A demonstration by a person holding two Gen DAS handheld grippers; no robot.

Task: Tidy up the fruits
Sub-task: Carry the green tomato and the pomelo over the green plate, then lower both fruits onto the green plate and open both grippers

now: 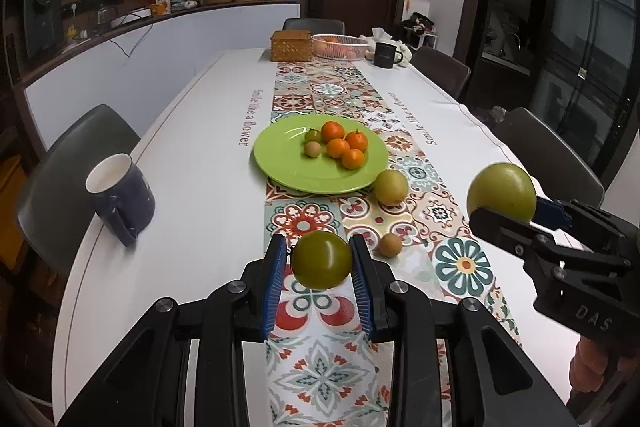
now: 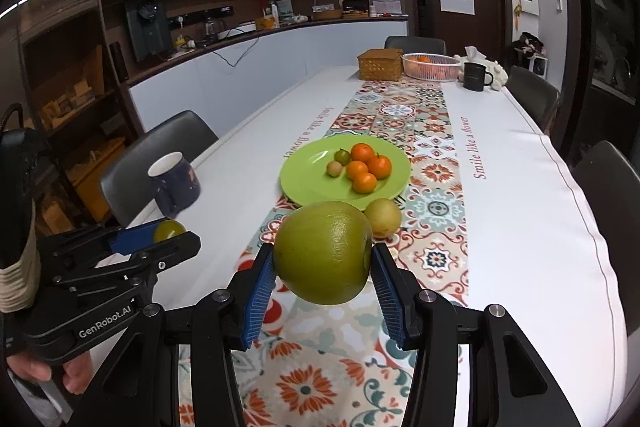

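L hand-held gripper (image 1: 321,259) clamps small green fruit (image 1: 322,259); R hand-held gripper (image 2: 323,269) clamps big green fruit (image 2: 323,253).

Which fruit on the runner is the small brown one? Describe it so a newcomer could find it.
Start at the green plate on the patterned runner. Nearer the camera, a yellow-green pear lies beside the plate's rim. Nearer still lies the small brown fruit, alone on the runner, much smaller and browner than the pear.

Both wrist views face down-table, sharing green plate (image 1: 288,163).
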